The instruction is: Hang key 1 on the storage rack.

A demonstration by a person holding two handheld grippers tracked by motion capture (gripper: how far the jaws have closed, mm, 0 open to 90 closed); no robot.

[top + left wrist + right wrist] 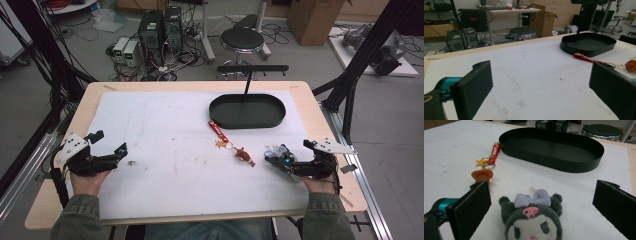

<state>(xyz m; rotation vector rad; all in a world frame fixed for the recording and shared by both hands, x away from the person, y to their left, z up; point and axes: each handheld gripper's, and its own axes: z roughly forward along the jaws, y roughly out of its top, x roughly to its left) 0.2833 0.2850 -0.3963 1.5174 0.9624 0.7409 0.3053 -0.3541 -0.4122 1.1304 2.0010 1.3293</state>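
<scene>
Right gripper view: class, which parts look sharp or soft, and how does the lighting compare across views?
Right gripper view: plush toy and black tray crisp, near claw pads softer. Left gripper view: pads blurred, dim. High view: even light, faint shadows, slightly grainy.

- One black oval tray (pixel 247 121), at the far right part of the desk (pixel 60 197).
- One red strap keychain (pixel 231 144) with a star charm, just in front of the tray.
- One grey plush toy (pixel 532 220), nearer the person than the tray.
- Two grippers, one on either side of the tray's near ground.
</scene>
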